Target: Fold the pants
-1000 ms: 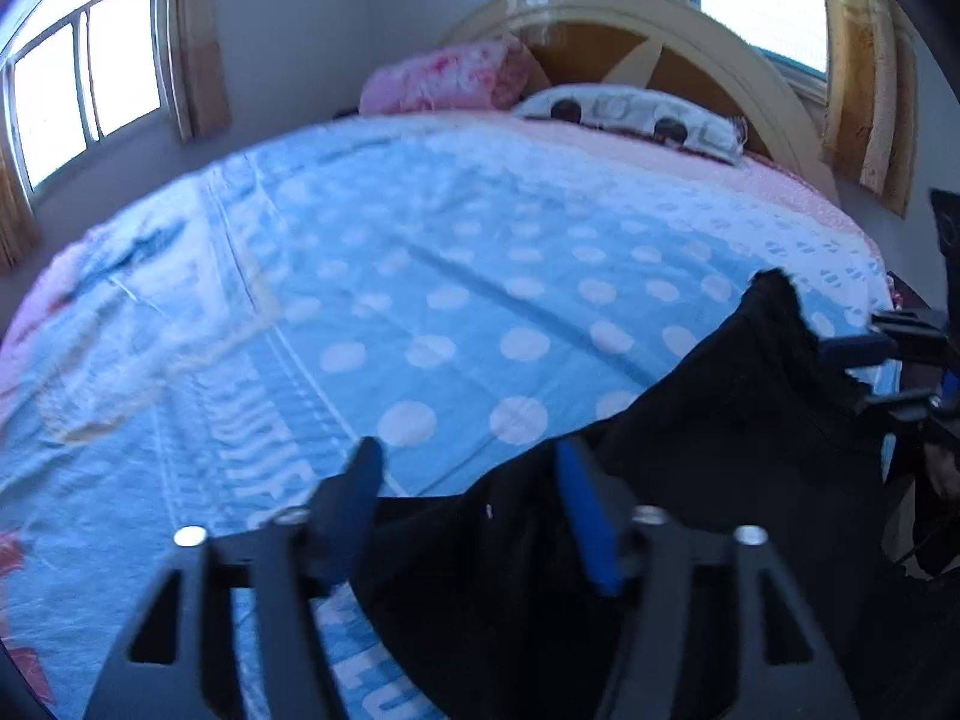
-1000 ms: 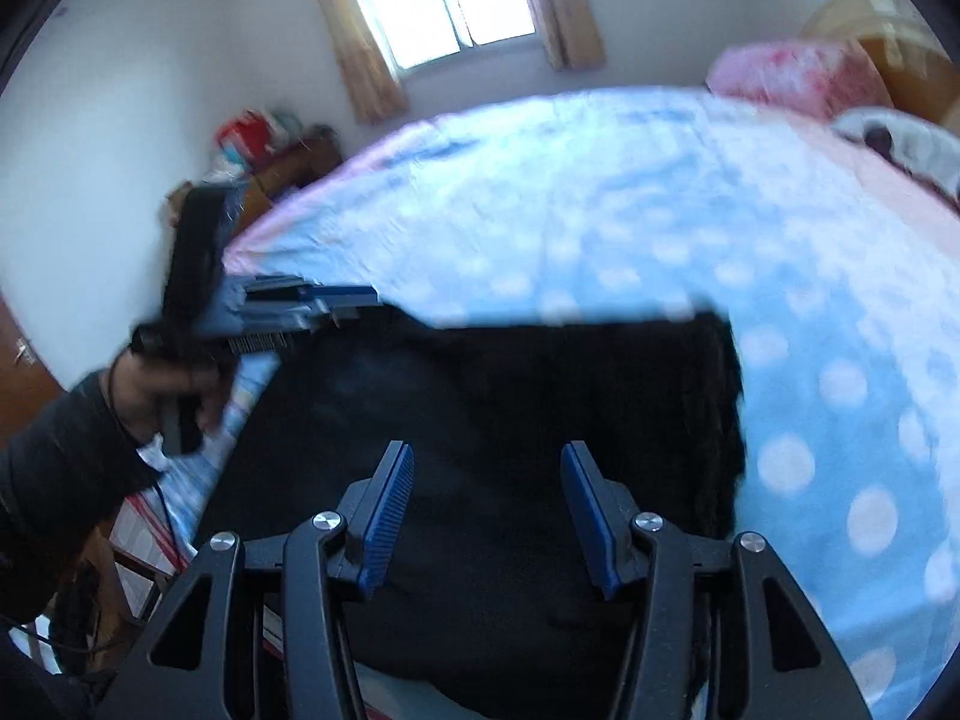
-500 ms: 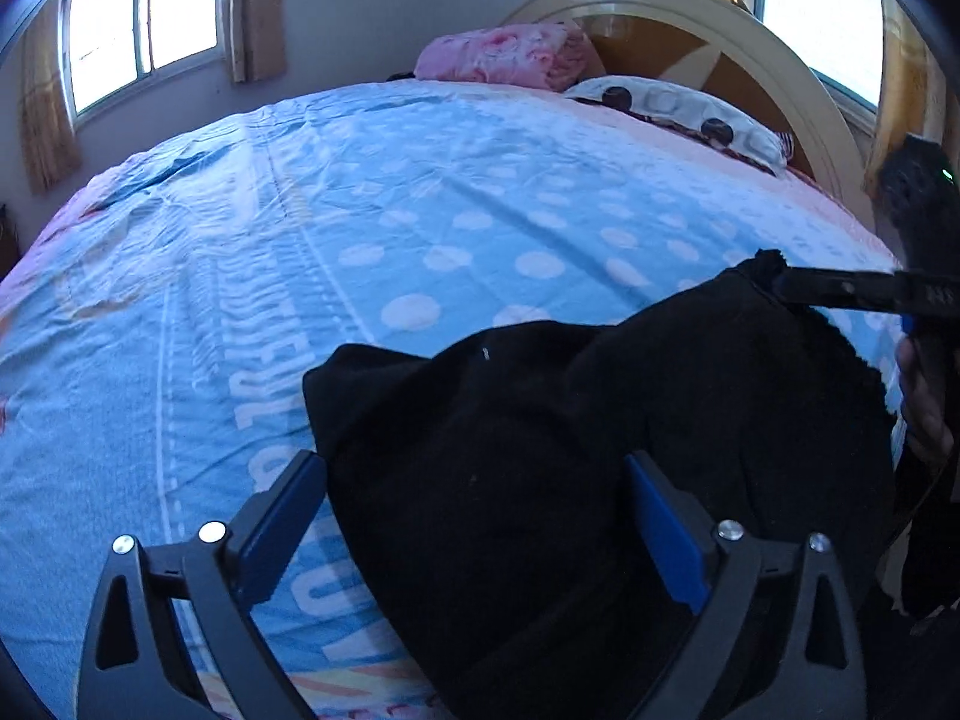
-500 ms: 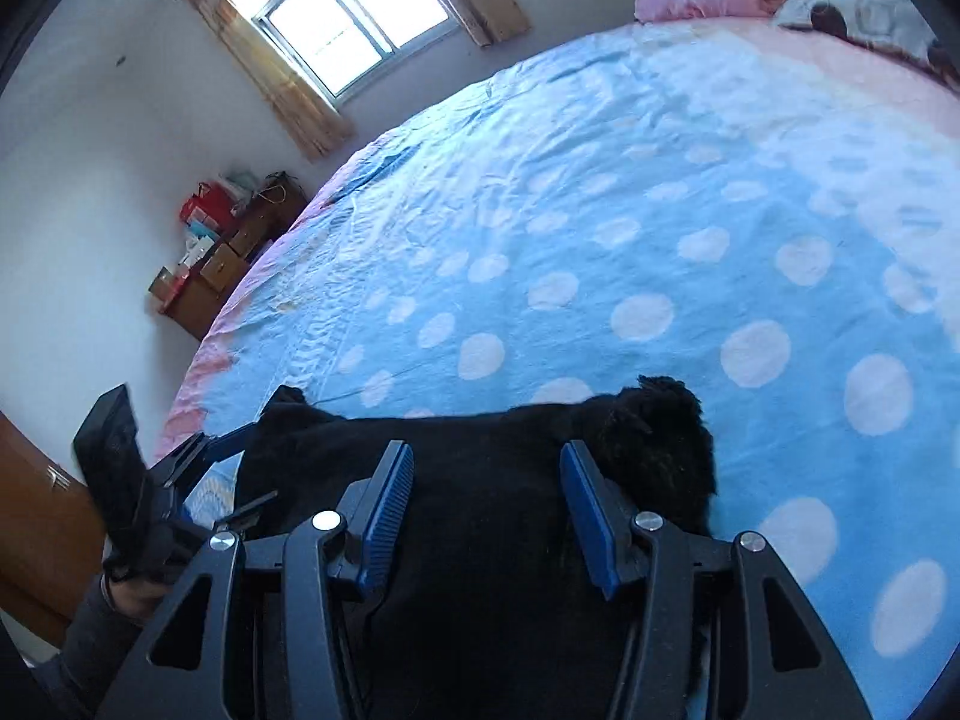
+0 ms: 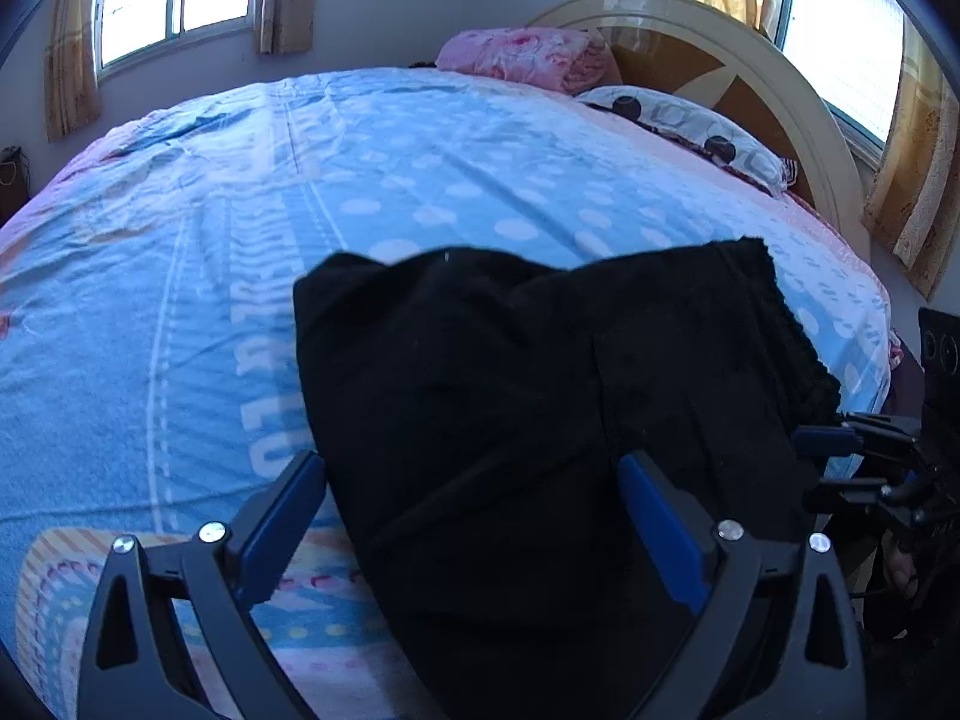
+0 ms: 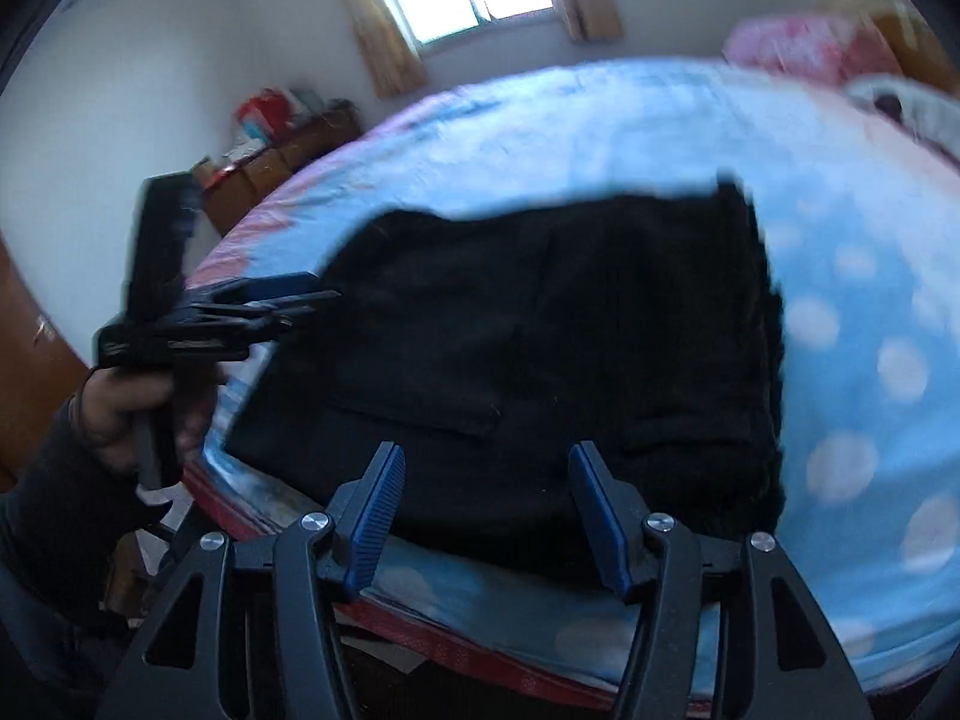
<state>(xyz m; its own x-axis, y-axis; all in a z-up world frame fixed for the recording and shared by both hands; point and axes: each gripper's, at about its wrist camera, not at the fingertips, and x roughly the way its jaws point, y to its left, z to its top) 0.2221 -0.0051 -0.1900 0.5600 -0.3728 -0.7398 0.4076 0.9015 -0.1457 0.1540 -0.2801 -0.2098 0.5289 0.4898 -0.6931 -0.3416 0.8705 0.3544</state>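
Note:
The black pants point(image 5: 540, 396) lie folded into a compact block on the blue dotted bedsheet point(image 5: 420, 180), near the bed's front edge. They also show in the right wrist view point(image 6: 540, 330). My left gripper point(image 5: 474, 516) is open, jaws wide apart, just above the pants' near part, holding nothing. My right gripper point(image 6: 486, 510) is open and empty, hovering over the pants' near edge. The left gripper shows in the right wrist view point(image 6: 288, 306), beside the pants' left edge. The right gripper shows in the left wrist view point(image 5: 840, 462), by the pants' right edge.
A pink pillow point(image 5: 528, 57) and a patterned pillow point(image 5: 690, 120) lie at the wooden headboard point(image 5: 750, 60). A low cabinet with boxes point(image 6: 270, 144) stands by the wall under a window. The bed's red edge point(image 6: 420, 624) is just below my right gripper.
Both grippers have pulled back from the pants toward the bed's edge. The left gripper's jaws opened wide half a second ago and stay open. The pants now lie flat, let go.

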